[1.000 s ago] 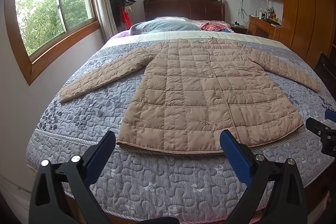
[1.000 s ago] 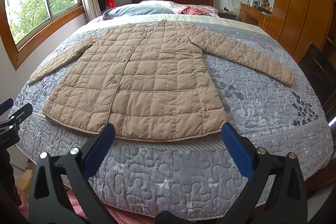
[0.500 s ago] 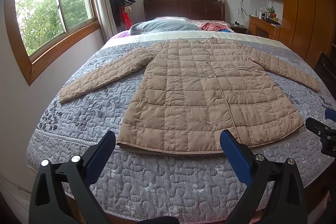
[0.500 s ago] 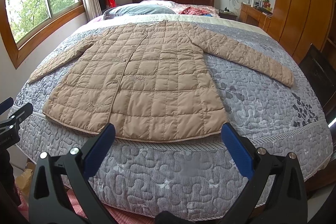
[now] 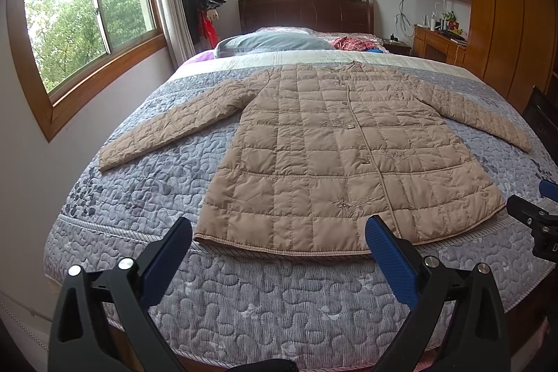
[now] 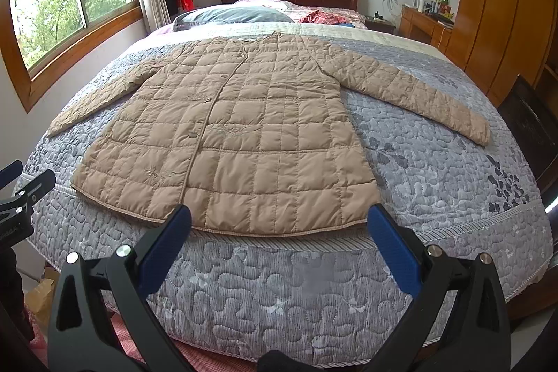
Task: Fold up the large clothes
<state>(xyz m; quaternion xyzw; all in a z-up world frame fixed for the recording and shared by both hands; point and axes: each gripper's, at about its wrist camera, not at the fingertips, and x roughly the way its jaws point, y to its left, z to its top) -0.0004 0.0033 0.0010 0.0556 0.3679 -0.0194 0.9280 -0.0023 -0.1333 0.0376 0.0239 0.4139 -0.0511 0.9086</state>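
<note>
The coat (image 5: 334,156) lies flat mid-frame on the bed (image 5: 279,302), nothing folded yet; left gripper (image 5: 279,243) and right gripper (image 6: 279,229) gape wide, empty; better to pinch a cuff and sweep the sleeve inward.

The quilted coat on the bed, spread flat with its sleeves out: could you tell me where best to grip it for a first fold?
Probably the hem corners of the quilted coat, approached from the foot of the bed. The hem lies nearest both open grippers, left gripper and right gripper.
</note>
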